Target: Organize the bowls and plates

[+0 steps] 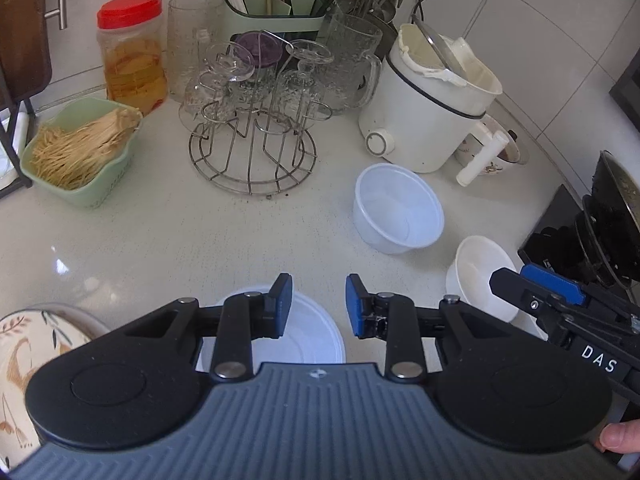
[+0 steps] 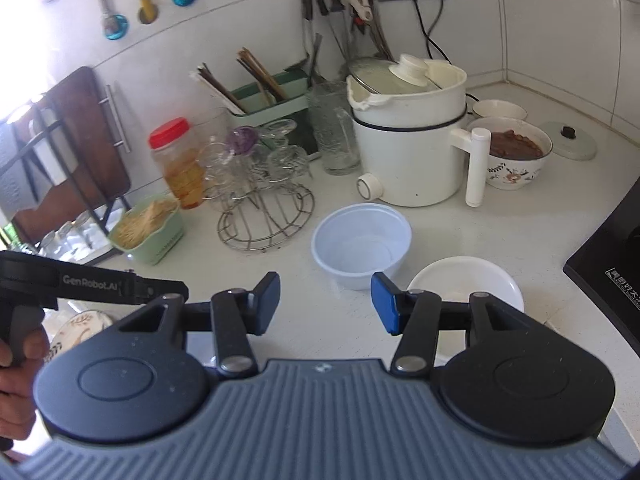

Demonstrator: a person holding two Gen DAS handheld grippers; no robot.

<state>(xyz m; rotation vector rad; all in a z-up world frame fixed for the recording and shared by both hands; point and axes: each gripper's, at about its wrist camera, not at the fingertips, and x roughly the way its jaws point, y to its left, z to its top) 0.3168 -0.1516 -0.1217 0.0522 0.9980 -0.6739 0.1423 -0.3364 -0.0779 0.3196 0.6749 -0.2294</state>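
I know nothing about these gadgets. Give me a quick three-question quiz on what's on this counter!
1. True or false: the left gripper holds a bowl.
2. What stands nearest behind the translucent plastic bowl: A) red-lidded jar, B) white electric pot, C) green basket?
3. What fills the green basket?

Key: 1. False, its jaws stand open and empty. 2. B, the white electric pot. 3. Pale thin sticks.

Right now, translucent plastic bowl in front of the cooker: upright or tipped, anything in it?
Upright and empty. The plastic bowl sits rim-up on the counter; its bare bottom shows through the open mouth in both wrist views.
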